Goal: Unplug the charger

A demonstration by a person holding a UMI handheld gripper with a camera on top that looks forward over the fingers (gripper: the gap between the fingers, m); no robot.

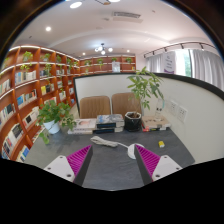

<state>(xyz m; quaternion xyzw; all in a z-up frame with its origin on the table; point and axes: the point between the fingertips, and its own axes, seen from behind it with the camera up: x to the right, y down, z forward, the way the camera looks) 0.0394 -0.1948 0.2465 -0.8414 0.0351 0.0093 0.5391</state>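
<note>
Gripper [112,162] jaws wide apart, holding nothing, above grey tabletop [110,165]. White cable [118,146] ahead. Potted plant [140,95] beyond.

Library-like study room, wall bookshelves [35,85], grey desk [110,160], chairs [96,106], potted plants [143,90]

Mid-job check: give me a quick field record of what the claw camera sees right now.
claw: open, empty, above the table
table: grey, white cable lying just ahead of the fingers
charger: not identifiable
beyond: stacked books, two potted plants, two chairs
surroundings: bookshelves, curtained window
</note>
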